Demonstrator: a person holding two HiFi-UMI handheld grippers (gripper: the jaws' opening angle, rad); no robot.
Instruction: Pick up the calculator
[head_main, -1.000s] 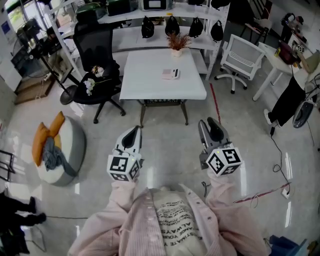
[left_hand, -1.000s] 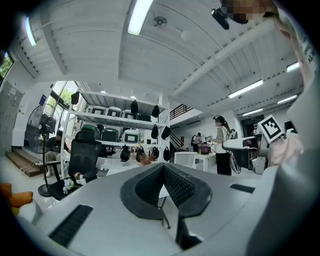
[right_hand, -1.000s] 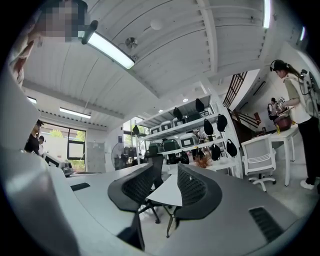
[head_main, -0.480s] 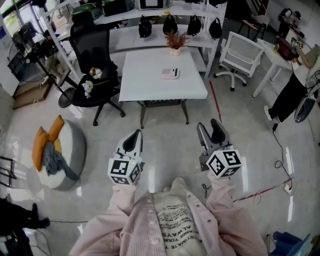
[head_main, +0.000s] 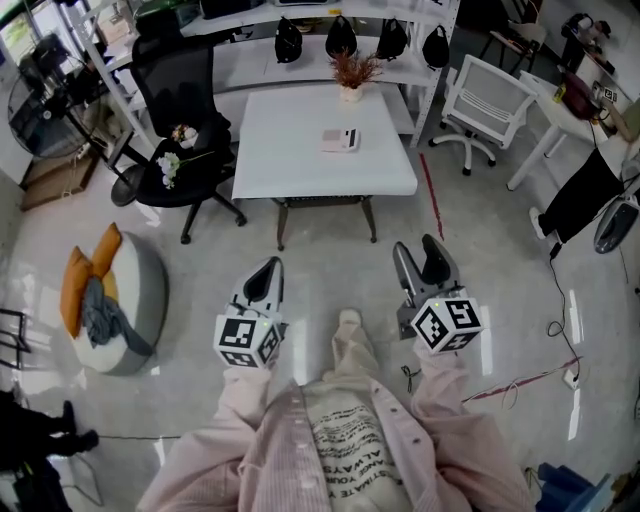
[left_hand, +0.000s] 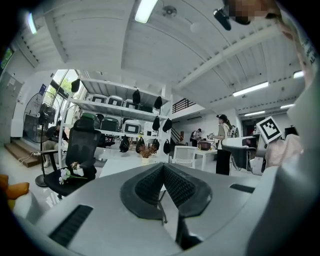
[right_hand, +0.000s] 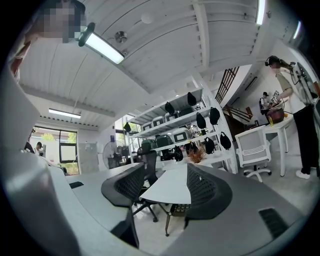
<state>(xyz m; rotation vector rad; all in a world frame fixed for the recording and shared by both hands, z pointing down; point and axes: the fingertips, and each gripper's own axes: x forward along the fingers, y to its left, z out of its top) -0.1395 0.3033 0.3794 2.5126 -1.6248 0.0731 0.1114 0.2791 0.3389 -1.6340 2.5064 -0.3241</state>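
Calculator (head_main: 340, 140) lies on white table (head_main: 290, 150) at 12 o'clock, well apart from both grippers, its labels too small to read. Left gripper (head_main: 265, 272), 8 o'clock: jaws pressed together, nothing held. Right gripper (head_main: 420, 255), 4 o'clock: jaws wide, just been opening, nothing between. Shirt (head_main: 350, 440) print is upside down, with only "ALWAYS" legible.

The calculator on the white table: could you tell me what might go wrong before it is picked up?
1. The small pinkish calculator lies flat on the white table, so it might slide rather than lift when grasped.
2. The black office chair beside the table could snag the approach.
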